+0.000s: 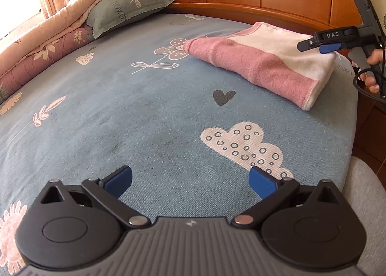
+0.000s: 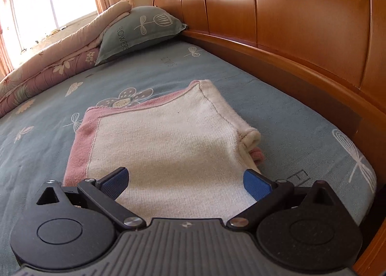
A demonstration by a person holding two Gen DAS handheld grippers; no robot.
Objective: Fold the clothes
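Pink-white folded garment [image 2: 164,145] just beyond open right tongs [image 2: 185,183]

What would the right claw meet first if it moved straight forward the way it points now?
Probably the folded pink and white knitted garment: it lies directly between the open right claw fingers, on the blue patterned bedsheet. Height above it is unclear.

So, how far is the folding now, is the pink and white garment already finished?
It looks nearly finished. Done: the garment lies folded into a compact stack on the bed sheet. In hand: nothing; the right gripper is open above the stack's near edge, and the left gripper is open over bare sheet. Left: perhaps tucking in the small pink piece that sticks out at the side.
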